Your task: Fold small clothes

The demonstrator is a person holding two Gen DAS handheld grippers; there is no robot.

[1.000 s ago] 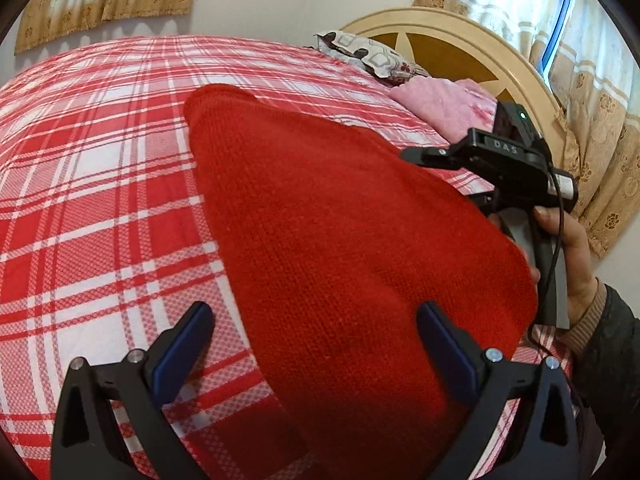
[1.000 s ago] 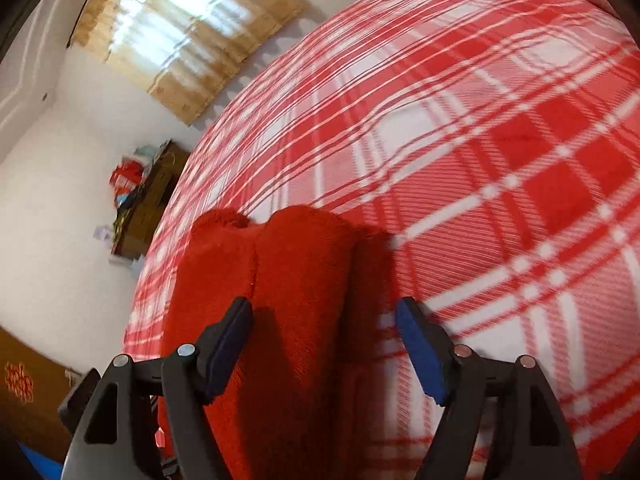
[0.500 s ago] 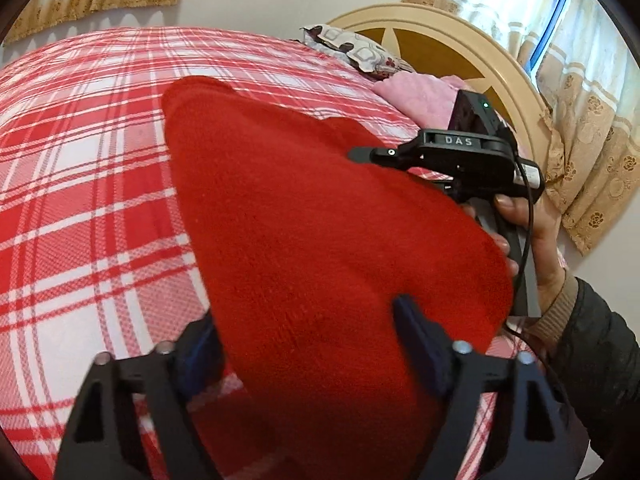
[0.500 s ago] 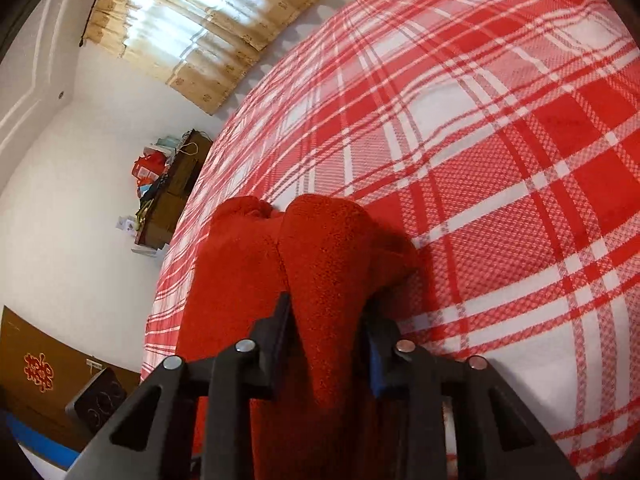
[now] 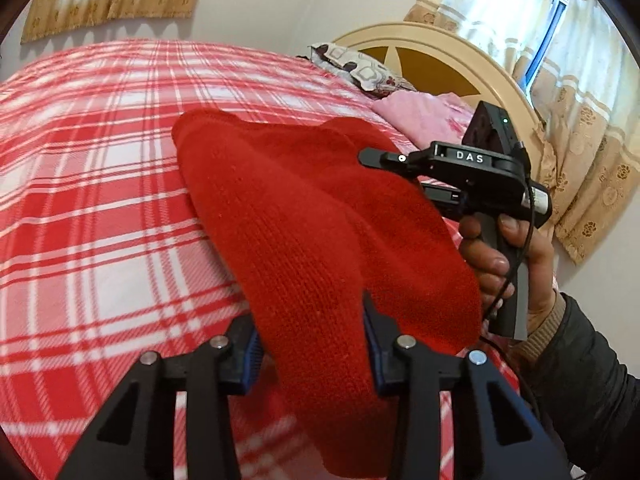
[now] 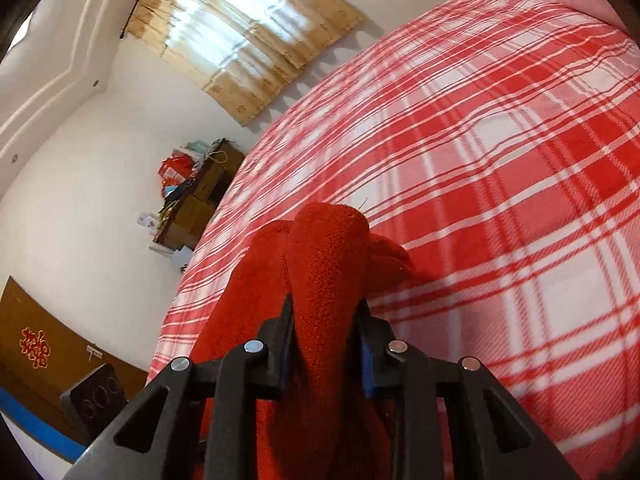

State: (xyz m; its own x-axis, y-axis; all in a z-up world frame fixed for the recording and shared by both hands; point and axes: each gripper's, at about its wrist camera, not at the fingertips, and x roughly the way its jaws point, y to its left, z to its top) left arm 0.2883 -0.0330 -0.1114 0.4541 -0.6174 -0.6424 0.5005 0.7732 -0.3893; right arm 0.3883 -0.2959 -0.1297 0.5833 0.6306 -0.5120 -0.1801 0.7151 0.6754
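Red knit garment (image 5: 304,240), earlier flat between spread tongs, now bunches up as both tongs (image 5: 312,344) (image 6: 325,340) keep closing, clamped on it.

Red knitted garment (image 5: 304,236), bunched, near edge raised off plaid bed.

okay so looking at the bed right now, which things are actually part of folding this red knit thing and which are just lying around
Part of the job:
- red knit garment, bunched between both grippers
- left gripper, jaws closing on it
- right gripper, jaws closing on it
- plaid bedspread, the folding surface

Just lying about:
- pink cloth by the headboard
- patterned pillow
- cluttered cabinet by the wall
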